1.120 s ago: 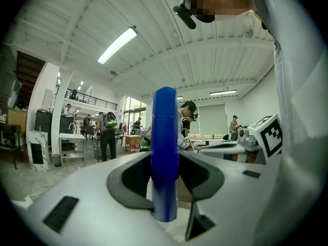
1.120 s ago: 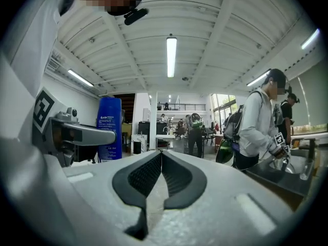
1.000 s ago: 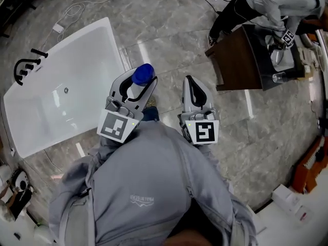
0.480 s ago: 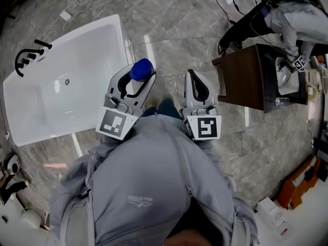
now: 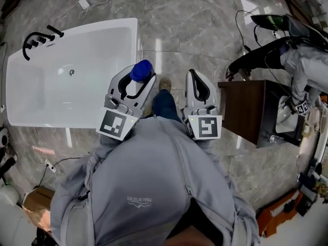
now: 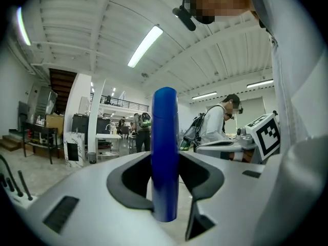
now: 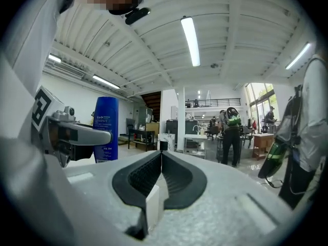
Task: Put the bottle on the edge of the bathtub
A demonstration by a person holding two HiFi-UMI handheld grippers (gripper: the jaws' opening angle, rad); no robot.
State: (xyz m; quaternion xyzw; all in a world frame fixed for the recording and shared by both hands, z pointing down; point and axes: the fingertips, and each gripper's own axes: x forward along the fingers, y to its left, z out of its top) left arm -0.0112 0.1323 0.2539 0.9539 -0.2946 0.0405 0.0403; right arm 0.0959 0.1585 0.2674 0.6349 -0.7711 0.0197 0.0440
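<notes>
Items as I see them from my station. Left gripper (image 5: 137, 81): jaws part open and closed on the bottle (image 5: 142, 70), their dark pads pressing its sides, as the left gripper view shows. Bottle: blue, tall and slim, rounded cap, upright in the jaws; white print on its side shows in the right gripper view. I place it in the air over the marble floor (image 5: 195, 29), just beside the near right corner of the bathtub (image 5: 137, 40) in the head view and not resting on the rim. Right gripper (image 7: 161, 160): jaws brought together, pads meeting along a thin line, nothing between them; it is carried beside the left one, the two well apart from the tub's inside. Bathtub: white, rectangular, with a black faucet set (image 5: 38, 37) at its far left end and a small drain in its bottom. Marker cubes: one on each gripper, (image 5: 114, 124) and (image 5: 205, 128), close against my carrier's grey sweatshirt (image 5: 143, 188). A shoe (image 5: 165, 83) shows on the floor between the grippers. Dark wooden cabinet (image 5: 246, 109): to the right of the right gripper, with another person (image 5: 302, 60) bent near it. A white cable and adapter (image 5: 83, 3) lie on the floor beyond the tub.
</notes>
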